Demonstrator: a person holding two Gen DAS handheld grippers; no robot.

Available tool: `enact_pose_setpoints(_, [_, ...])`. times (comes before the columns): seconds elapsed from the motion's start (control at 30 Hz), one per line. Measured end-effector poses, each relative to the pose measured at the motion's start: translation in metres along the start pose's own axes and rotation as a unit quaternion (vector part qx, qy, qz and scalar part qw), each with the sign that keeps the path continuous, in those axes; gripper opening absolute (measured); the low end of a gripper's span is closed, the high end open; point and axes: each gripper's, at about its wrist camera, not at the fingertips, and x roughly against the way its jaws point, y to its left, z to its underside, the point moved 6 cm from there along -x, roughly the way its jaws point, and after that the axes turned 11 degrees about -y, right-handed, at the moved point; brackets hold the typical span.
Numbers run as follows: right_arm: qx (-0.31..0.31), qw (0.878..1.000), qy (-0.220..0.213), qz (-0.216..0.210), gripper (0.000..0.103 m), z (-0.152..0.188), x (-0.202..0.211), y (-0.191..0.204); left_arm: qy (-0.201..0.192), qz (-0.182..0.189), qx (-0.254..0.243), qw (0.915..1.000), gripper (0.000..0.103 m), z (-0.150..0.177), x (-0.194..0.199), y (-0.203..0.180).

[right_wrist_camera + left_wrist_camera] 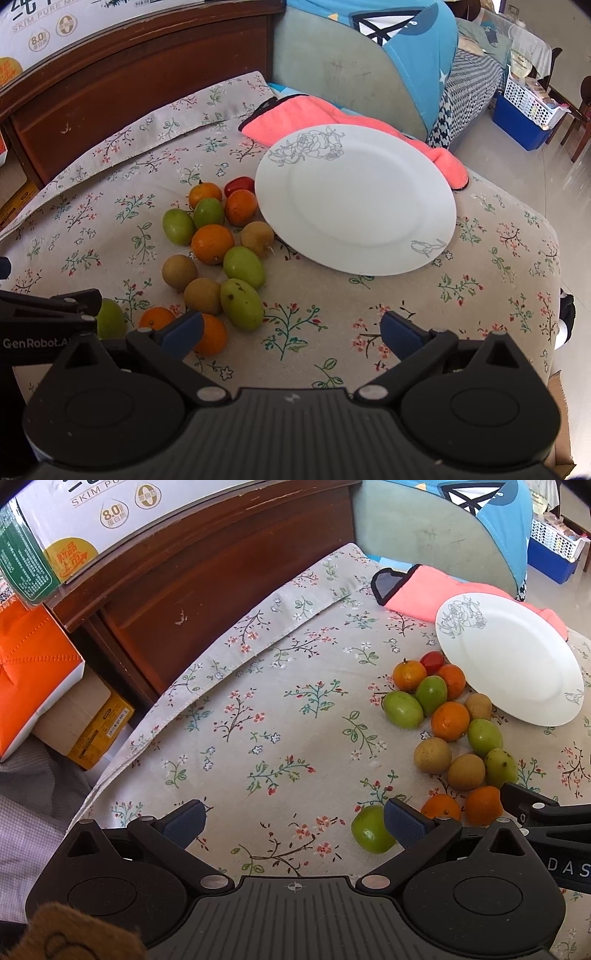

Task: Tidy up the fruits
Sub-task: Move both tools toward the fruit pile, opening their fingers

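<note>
A heap of small fruits lies on the floral cloth [258, 709]: several oranges [450, 720], green fruits [402, 709], brown fruits [432, 755] and one red tomato [432, 661]. It also shows in the right wrist view, with an orange [212, 243] and a green fruit [242, 299]. An empty white plate [509, 661] [354, 199] lies to the right of the heap. My left gripper [295, 821] is open and empty; its right finger is beside a green fruit [369, 830]. My right gripper [291, 332] is open and empty, with its left finger over an orange [212, 334].
A pink towel [295, 118] lies behind the plate. A blue and grey cushion [351, 55] and a wooden headboard [207, 572] stand behind. Boxes [33, 679] are stacked at the left. The cloth's edge drops off at the right [554, 258].
</note>
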Motion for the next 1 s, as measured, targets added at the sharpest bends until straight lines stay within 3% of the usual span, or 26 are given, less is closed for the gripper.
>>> enact_pose_setpoints(0.7, [0.018, 1.000, -0.017, -0.009, 0.093, -0.003, 0.005, 0.008, -0.006, 0.005, 0.012, 0.9999, 0.102, 0.002, 0.002, 0.004])
enact_pose_setpoints(0.87, [0.002, 0.999, -0.022, -0.028, 0.091, -0.006, 0.008, 0.003, -0.015, 0.032, 0.034, 0.9988, 0.102, 0.000, 0.004, 0.009])
enact_pose_setpoints(1.0, [-0.017, 0.998, -0.035, -0.052, 0.089, -0.009, 0.013, -0.006, -0.026, 0.025, 0.052, 0.9980, 0.102, 0.000, 0.004, 0.022])
